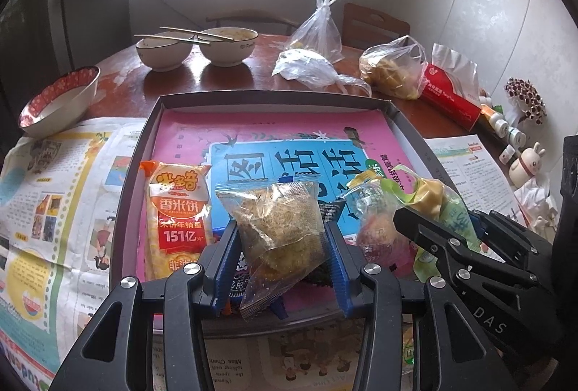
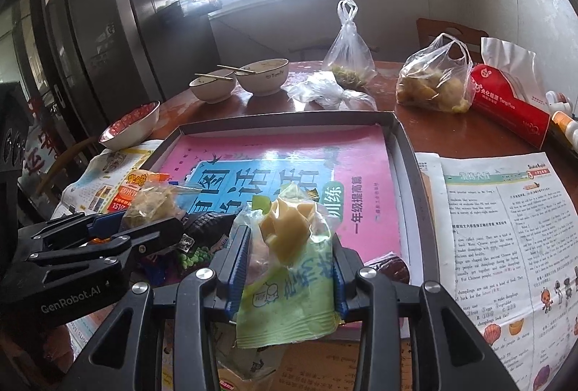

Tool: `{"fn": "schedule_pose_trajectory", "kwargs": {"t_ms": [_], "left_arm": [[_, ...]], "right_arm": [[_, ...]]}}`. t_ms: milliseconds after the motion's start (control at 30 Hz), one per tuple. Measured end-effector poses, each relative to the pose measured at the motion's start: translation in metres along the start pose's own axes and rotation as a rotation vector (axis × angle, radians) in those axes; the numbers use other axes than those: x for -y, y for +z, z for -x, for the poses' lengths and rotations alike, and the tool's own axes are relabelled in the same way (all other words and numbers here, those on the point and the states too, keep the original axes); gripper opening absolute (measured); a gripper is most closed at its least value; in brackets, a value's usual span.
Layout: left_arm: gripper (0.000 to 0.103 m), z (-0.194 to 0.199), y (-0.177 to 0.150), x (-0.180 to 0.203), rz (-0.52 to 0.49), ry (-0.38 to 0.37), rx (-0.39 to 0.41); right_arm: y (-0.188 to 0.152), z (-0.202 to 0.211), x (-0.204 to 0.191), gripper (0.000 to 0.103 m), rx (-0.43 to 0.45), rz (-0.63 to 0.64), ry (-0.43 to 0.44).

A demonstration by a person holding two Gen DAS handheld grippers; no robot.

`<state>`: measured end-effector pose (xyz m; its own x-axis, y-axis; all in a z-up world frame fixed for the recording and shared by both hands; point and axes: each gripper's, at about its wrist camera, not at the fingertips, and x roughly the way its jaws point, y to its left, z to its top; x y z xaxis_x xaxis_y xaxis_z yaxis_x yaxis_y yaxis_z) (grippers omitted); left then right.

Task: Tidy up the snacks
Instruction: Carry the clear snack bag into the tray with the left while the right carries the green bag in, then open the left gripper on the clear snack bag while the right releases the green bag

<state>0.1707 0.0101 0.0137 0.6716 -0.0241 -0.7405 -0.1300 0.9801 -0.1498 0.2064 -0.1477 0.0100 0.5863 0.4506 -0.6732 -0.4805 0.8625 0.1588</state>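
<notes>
Over the near edge of the shallow dark tray (image 1: pixel 151 123), the left gripper (image 1: pixel 280 246) has its blue-padded fingers closed on a clear packet of crumbly brown snack (image 1: pixel 278 228). The packet's long axis runs near to far, its sealed end pointing toward the tray's far edge. Just beside it on the right, the right gripper (image 2: pixel 289 264) clamps a green-and-clear snack packet (image 2: pixel 289 282), held the same way, its printed green end toward the camera and the pale yellow pieces at the far end. An orange rice-cracker bag (image 1: pixel 178 210) lies lengthwise along the tray's left edge, top pointing away. A pink-and-blue book (image 2: pixel 281 167) lines the tray floor. Beyond the tray's far edge, two white bowls (image 1: pixel 198 46) with chopsticks stand on the wooden table (image 1: pixel 234 76).
</notes>
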Motion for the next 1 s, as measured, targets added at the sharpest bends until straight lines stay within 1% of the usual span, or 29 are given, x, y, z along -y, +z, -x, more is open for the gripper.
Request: {"fn": "schedule_pose_trajectory", "kwargs": {"t_ms": [333,467,633,767,1000], "left_arm": [[0.049,0.001,0.000,0.001,-0.007,0.007,-0.001],[0.050,0.001,0.000,0.002,-0.014,0.010,-0.004],[0.051,0.002,0.000,0.002,-0.016,0.015,-0.004],[0.052,0.003,0.000,0.003,-0.018,0.019,-0.005],[0.054,0.005,0.000,0.004,-0.018,0.018,-0.009]], "right_arm": [[-0.002,0.003,0.002,0.046,-0.003,-0.010,-0.007],[-0.003,0.004,0.003,0.052,-0.004,-0.007,-0.016],[-0.004,0.008,0.006,0.055,0.005,-0.008,-0.026],[-0.005,0.012,0.007,0.060,0.015,-0.006,-0.028],[-0.008,0.014,0.009,0.061,0.010,0.001,-0.032]]}}
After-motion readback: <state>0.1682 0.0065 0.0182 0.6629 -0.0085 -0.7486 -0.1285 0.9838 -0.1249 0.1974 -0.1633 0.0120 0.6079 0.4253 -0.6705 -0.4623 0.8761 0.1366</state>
